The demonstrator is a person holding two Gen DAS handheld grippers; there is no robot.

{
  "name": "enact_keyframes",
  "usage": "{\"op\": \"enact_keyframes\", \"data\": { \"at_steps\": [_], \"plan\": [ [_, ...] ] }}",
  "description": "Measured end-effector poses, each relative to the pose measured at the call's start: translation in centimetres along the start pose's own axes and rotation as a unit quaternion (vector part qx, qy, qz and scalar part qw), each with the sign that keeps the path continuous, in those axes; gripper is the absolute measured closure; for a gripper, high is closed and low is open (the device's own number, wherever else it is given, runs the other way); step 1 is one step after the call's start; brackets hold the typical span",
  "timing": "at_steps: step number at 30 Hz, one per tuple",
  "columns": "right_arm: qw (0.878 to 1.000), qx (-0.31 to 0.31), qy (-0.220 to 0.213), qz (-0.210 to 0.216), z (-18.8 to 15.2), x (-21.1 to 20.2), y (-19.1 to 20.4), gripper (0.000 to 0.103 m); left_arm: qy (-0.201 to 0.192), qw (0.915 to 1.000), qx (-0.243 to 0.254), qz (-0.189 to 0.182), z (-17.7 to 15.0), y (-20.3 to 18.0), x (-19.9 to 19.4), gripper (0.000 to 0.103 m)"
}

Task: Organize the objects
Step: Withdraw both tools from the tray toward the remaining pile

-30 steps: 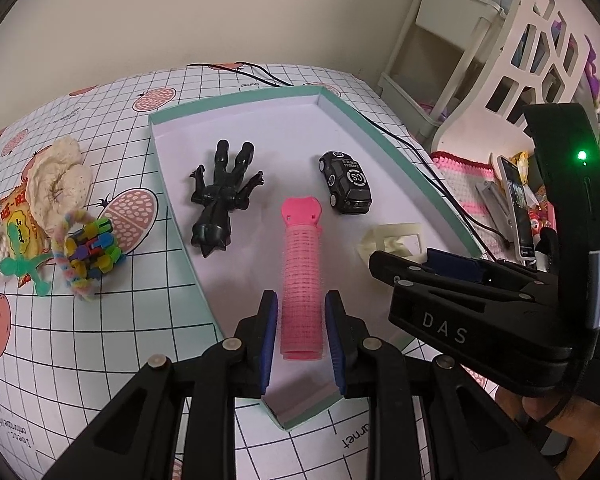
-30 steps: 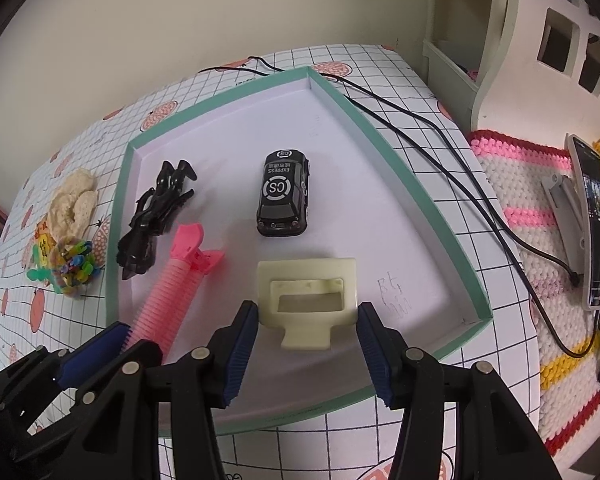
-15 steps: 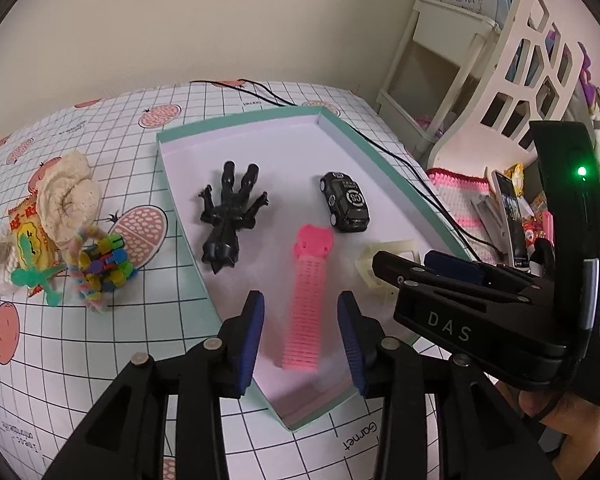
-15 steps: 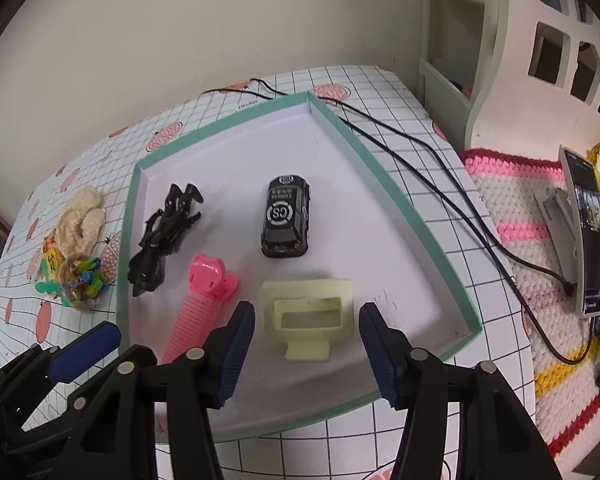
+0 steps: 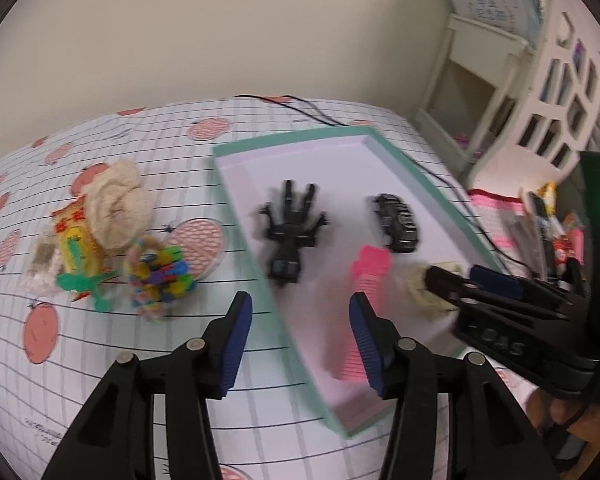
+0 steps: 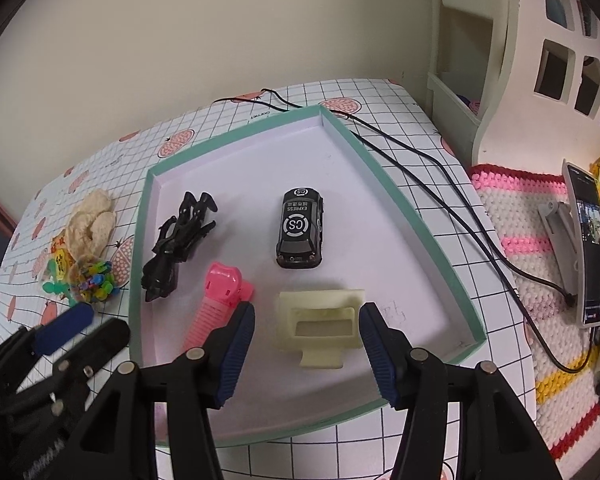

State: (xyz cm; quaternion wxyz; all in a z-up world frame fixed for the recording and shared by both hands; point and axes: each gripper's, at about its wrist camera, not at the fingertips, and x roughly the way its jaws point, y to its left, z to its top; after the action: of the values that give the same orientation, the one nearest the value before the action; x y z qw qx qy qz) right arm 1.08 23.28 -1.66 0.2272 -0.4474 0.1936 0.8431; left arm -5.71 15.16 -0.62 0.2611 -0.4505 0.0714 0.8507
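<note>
**Sorting the loose pile into the tray**

Hovering with both sets of jaws spread wide and empty, I am between items. My left gripper hangs over the tray's left wall, pointed at the cloth beside it; my right gripper sits low over the tray's near end, fingers either side of the cream bracket without touching it.

Four things already lie inside the tray, well spaced so each has its own patch: the black claw toy toward the left wall, the toy car at the middle, the pink roller near the front left, and the bracket at the front right. I judge them sorted, and the spacing leaves the far end of the tray free.

What remains sits in a heap left of the tray: a beige scrunchie on top of a yellow packet, a green clip, and a coloured bead toy nearest the wall. They overlap, so picking one cleanly may drag another along. The tray's raised wall stands between the heap and its floor, so anything I carry must go over it. A black cable runs along the tray's right side, clear of my likely path.
</note>
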Motion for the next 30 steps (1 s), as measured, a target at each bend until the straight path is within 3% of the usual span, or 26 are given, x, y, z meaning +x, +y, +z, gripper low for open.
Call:
{"op": "enact_keyframes", "data": {
  "at_steps": [7, 11, 16, 21, 23, 27, 30],
  "plan": [
    [1.000, -0.014, 0.002, 0.001, -0.1, 0.1, 0.6, 0.035, 0.014, 0.9980, -0.012, 0.060, -0.3, 2.1, 0.9, 0.050],
    [1.000, -0.023, 0.001, -0.003, -0.2, 0.2, 1.0, 0.033, 0.019, 0.9972, -0.022, 0.069, -0.6, 3.0, 1.1, 0.038],
    [0.999, -0.036, 0.001, -0.006, -0.3, 0.4, 1.5, 0.021, 0.029, 0.9955, -0.002, 0.091, -0.8, 3.1, 1.6, 0.029],
    [0.999, -0.040, 0.001, -0.008, -0.3, 0.4, 1.8, 0.021, 0.030, 0.9936, 0.010, 0.108, -0.9, 3.3, 1.8, 0.025],
    [0.999, -0.041, 0.000, -0.009, -0.3, 0.4, 1.8, 0.020, 0.027, 0.9933, 0.009, 0.112, -0.8, 3.5, 1.8, 0.017],
    [0.999, -0.041, 0.000, -0.011, -0.3, 0.4, 1.9, 0.010, 0.021, 0.9930, 0.007, 0.116, -0.7, 4.0, 1.6, 0.015],
    [0.999, -0.041, -0.002, -0.012, -0.3, 0.4, 2.0, 0.008, 0.016, 0.9930, 0.011, 0.116, -0.8, 4.0, 1.6, 0.015]
  ]
}}
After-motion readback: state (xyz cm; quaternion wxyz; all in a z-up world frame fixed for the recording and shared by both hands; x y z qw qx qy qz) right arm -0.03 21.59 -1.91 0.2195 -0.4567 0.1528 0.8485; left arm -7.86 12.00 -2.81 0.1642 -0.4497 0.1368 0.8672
